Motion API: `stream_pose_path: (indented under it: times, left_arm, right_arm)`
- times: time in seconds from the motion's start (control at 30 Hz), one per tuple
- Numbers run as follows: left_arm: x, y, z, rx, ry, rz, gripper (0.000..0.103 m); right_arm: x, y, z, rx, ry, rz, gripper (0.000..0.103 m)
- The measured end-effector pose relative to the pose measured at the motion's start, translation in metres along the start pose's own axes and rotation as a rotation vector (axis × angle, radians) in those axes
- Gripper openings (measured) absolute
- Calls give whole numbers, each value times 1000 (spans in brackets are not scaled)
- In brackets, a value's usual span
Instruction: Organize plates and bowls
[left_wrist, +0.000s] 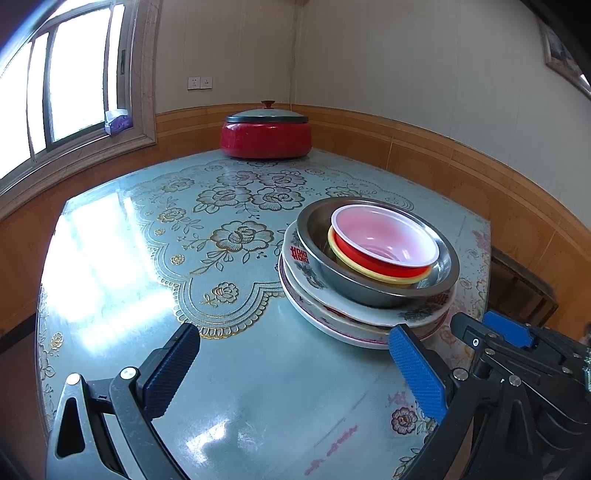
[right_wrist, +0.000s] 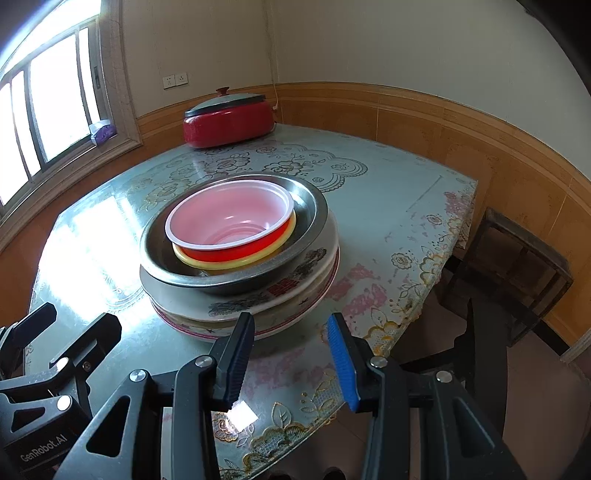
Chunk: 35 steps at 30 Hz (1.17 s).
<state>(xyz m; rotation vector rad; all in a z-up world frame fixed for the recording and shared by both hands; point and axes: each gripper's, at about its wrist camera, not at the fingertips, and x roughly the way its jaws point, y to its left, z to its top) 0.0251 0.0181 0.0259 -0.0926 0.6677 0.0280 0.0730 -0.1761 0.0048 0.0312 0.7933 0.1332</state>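
In the left wrist view we see the window (left_wrist: 55, 85) at the upper left, then the left gripper (left_wrist: 295, 354) reaching in from the bottom edge, level over the table (left_wrist: 258, 406). Its jaws stand wide apart and hold nothing; the dark pad sits at lower left, the blue pad at lower right, its tip just in front of the lowest plate's rim. Top centre, a red pot (left_wrist: 266, 138) with a lid stands at the table's far edge. Right of centre is the stack: plates (left_wrist: 332, 306) at the bottom, a steel bowl (left_wrist: 314, 236) on them, a yellow bowl (left_wrist: 369, 275) inside that, and a red bowl (left_wrist: 384, 236) with a pale inside nested on top. At the lower right edge part of the right gripper (left_wrist: 495, 332) shows, beside the stack.

In the right wrist view, the left gripper's black frame fills the lower left corner. The stack sits at centre left: plates (right_wrist: 229, 317), steel bowl (right_wrist: 155, 243), yellow bowl (right_wrist: 229, 264), red bowl (right_wrist: 229, 221). Below it the right gripper (right_wrist: 291, 328) points in from the bottom, tilted slightly down, jaws moderately apart and empty; its dark pad lies close against the lowest plate's rim, its blue pad over bare table (right_wrist: 388, 221) to the right. The pot (right_wrist: 229, 125) is upper left of centre, and a dark stool (right_wrist: 517, 269) stands at the right edge.
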Motion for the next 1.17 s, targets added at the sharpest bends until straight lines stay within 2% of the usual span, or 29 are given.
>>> stream_pose_path:
  times: [0.6, 1.17]
  left_arm:
    - [-1, -2, -5, 3, 9, 12, 103]
    - [-5, 0, -7, -6, -13, 27, 103]
  right_arm:
    - [-6, -1, -7, 8, 9, -32, 41]
    - [-4, 0, -2, -2, -1, -16, 41]
